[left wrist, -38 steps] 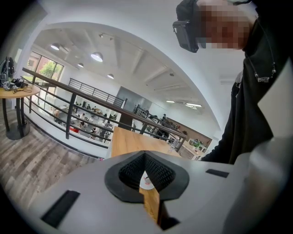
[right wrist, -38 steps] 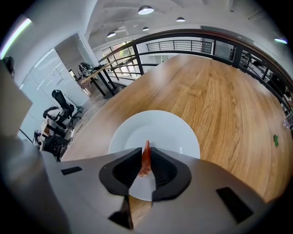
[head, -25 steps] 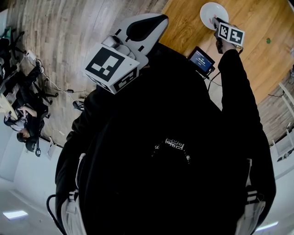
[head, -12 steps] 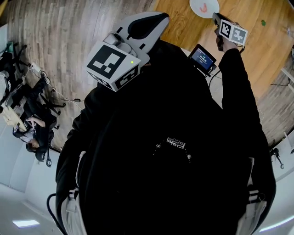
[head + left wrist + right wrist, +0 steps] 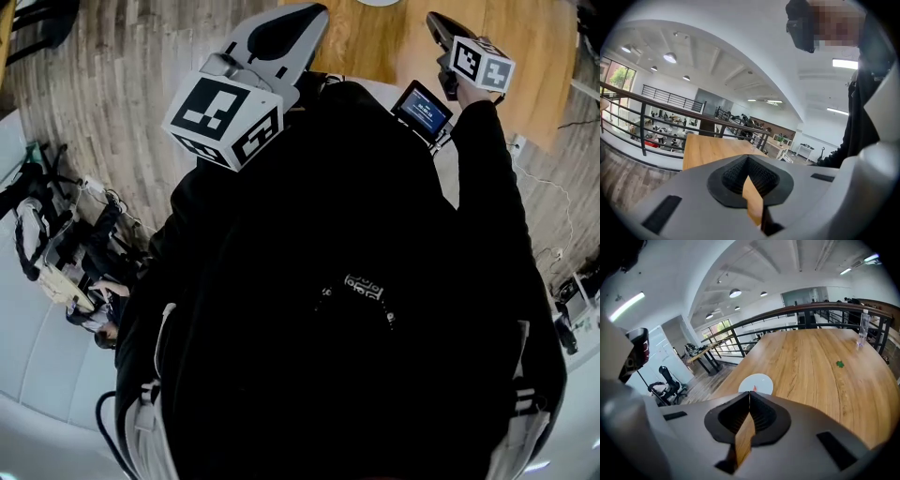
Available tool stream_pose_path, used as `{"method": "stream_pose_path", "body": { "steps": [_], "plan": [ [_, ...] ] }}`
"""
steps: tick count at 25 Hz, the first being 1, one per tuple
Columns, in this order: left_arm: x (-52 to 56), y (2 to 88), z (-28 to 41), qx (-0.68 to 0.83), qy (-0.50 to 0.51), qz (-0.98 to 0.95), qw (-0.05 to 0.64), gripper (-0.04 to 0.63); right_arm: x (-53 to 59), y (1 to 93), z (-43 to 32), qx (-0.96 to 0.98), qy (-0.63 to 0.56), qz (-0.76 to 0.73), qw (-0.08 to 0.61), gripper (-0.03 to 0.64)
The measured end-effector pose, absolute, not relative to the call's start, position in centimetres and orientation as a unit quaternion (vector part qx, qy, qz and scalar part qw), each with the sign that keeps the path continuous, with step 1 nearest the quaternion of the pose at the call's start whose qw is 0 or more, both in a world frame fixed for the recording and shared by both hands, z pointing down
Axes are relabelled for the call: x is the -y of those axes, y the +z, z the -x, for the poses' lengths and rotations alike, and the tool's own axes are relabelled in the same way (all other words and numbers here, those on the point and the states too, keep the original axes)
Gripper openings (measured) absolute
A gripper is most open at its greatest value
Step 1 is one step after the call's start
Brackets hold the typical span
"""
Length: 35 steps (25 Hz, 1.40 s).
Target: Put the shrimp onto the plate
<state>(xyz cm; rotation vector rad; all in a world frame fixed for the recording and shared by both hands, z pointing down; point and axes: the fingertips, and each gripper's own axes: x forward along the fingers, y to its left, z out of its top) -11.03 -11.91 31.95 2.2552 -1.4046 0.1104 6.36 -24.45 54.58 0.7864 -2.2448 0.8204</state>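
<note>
A white plate (image 5: 756, 383) lies on the wooden table (image 5: 811, 366) ahead of my right gripper (image 5: 749, 397). A small orange-red shrimp (image 5: 754, 388) rests on the plate's near part. This gripper is shut, holds nothing, and hangs above and short of the plate. In the head view only the plate's rim (image 5: 380, 2) shows at the top edge, with the right gripper (image 5: 441, 28) raised beside it. My left gripper (image 5: 748, 161) is shut and empty, held up near the person's chest (image 5: 291, 37), pointing across the table's end (image 5: 712, 147).
A small green item (image 5: 840, 363) and a clear bottle (image 5: 862, 333) stand farther along the table. A small screen device (image 5: 424, 111) sits at the table's near edge. A railing (image 5: 797, 315) runs behind the table. Chairs and cables lie on the floor at left (image 5: 66, 234).
The right gripper has drawn back from the plate, where the shrimp now lies. The head view has tilted, so the plate has slid to the top edge.
</note>
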Motion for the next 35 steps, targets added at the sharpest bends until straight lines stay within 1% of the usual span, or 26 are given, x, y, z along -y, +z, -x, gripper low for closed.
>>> {"method": "stream_pose_path", "body": {
  "steps": [2, 6, 11, 15, 18, 21, 27, 35],
  "plan": [
    [12.5, 31.7, 8.9, 0.495, 0.048, -0.836, 0.230, -0.005, 23.4, 52.8, -8.2, 0.859, 0.304, -0.296, 0.287, 0.020],
    [14.0, 31.2, 4.9, 0.454, 0.068, -0.864, 0.204, -0.005, 21.8, 46.9, -9.8, 0.891, 0.290, -0.278, 0.212, 0.020],
    [14.7, 29.8, 3.4, 0.417, 0.078, -0.889, 0.174, -0.005, 18.6, 38.7, -8.8, 0.921, 0.269, -0.239, 0.151, 0.020],
    [15.5, 28.5, 2.0, 0.390, 0.087, -0.905, 0.147, -0.005, 18.5, 32.5, -8.9, 0.931, 0.238, -0.262, 0.089, 0.020],
    [15.4, 28.1, 0.6, 0.357, 0.088, -0.920, 0.138, -0.005, 18.0, 30.1, -9.2, 0.934, 0.227, -0.271, 0.049, 0.020],
    [15.0, 27.6, -0.2, 0.339, 0.089, -0.927, 0.134, -0.005, 17.2, 28.7, -9.8, 0.934, 0.214, -0.282, 0.039, 0.020],
    [15.1, 25.1, -0.2, 0.323, 0.082, -0.935, 0.119, -0.005, 16.1, 26.3, -9.3, 0.938, 0.190, -0.286, 0.055, 0.020],
    [15.4, 23.1, -0.2, 0.309, 0.064, -0.943, 0.103, -0.005, 14.9, 22.7, -8.6, 0.943, 0.183, -0.276, 0.036, 0.020]
  ]
}}
